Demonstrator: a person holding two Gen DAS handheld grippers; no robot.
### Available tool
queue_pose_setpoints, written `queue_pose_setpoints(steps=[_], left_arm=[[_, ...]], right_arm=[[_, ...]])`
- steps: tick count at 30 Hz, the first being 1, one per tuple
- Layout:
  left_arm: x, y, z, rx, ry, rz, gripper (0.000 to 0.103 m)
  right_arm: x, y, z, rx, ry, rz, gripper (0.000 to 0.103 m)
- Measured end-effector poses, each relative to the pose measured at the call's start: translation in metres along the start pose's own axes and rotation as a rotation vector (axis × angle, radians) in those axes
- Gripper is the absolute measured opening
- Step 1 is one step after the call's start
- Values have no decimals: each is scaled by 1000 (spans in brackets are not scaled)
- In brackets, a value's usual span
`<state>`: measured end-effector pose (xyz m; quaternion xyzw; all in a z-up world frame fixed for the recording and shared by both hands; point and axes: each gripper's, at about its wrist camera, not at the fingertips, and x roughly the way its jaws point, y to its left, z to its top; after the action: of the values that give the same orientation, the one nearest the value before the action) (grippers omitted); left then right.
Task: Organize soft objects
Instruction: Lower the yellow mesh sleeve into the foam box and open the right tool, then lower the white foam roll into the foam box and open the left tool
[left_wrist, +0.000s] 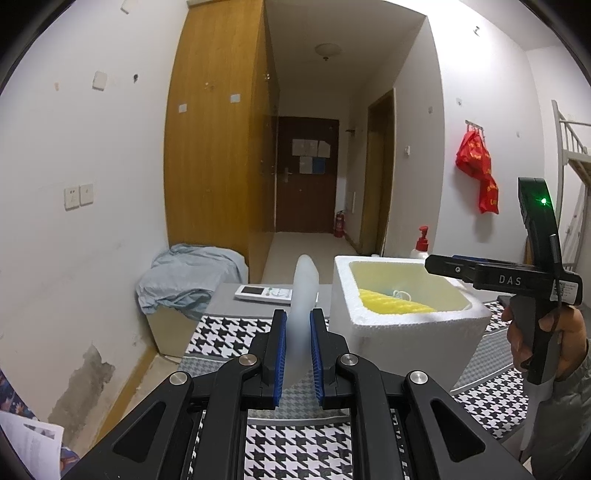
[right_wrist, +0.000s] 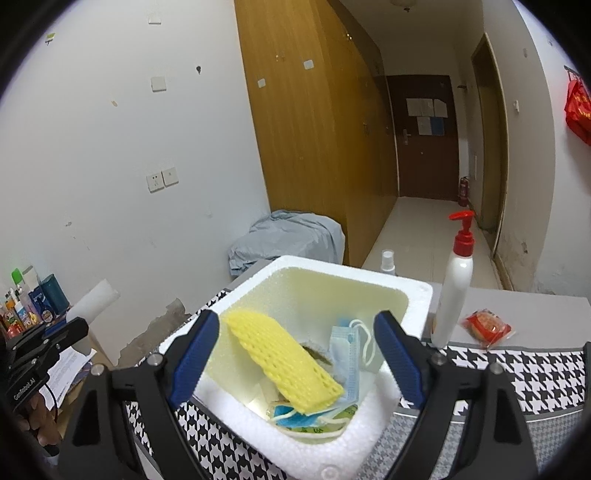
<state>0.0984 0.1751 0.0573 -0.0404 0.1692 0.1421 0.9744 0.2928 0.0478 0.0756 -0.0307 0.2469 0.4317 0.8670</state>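
Left hand-held gripper (left_wrist: 298, 354): clamped on a pale translucent foam sheet (left_wrist: 303, 295), which is held upright between the blue pads in the lower centre of the left wrist view, its rounded top rising above the fingertips.

Right hand-held gripper (right_wrist: 295, 354): jaws wide apart, nothing between the pads; it is seen poised over the near rim of the foam box (right_wrist: 417, 295) in the lower centre of the right wrist view (in the left wrist view it appears at the right edge, gripped by a hand (left_wrist: 546, 332)).

Box contents: a yellow foam net (right_wrist: 280, 362) is laid slantwise on top, with blue face masks (right_wrist: 347, 350) and their ear loops beneath and beside it.

Where the held sheet stands: over the houndstooth counter (left_wrist: 295, 450), left of the box and not yet above its opening.

Risk, slipping: the sheet is thin and limp (only its lower part is pinched), so it could be bent over or pulled free during the carry to the box.

Risk, missed drop: if released short of the opening, the sheet would likely be left on the rim or the counter.

Risk, collision: the right hand-held gripper is stationed at the box, so the incoming left one could be knocked against it.

Risk, bystanders: the pump bottle (right_wrist: 456, 291) stands just beside the box at right and could be toppled by a wide swing.
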Motion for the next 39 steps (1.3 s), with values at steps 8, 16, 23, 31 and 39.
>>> queue_pose_setpoints(steps=[8, 16, 23, 31, 39], left_arm=[[4, -7, 4, 16, -4, -39, 14], [13, -16, 12, 22, 7, -97, 14], [29, -27, 18, 35, 14, -134, 14], [49, -36, 28, 32, 27, -162, 14], [60, -49, 32, 46, 43, -191, 14]], right_arm=[[-14, -2, -1, -8, -23, -14, 89], [-31, -6, -5, -8, -53, -27, 89], [-44, -13, -11, -16, -64, -58, 89], [-56, -21, -19, -25, -67, -92, 89], [-60, -30, -24, -14, -62, -108, 89]])
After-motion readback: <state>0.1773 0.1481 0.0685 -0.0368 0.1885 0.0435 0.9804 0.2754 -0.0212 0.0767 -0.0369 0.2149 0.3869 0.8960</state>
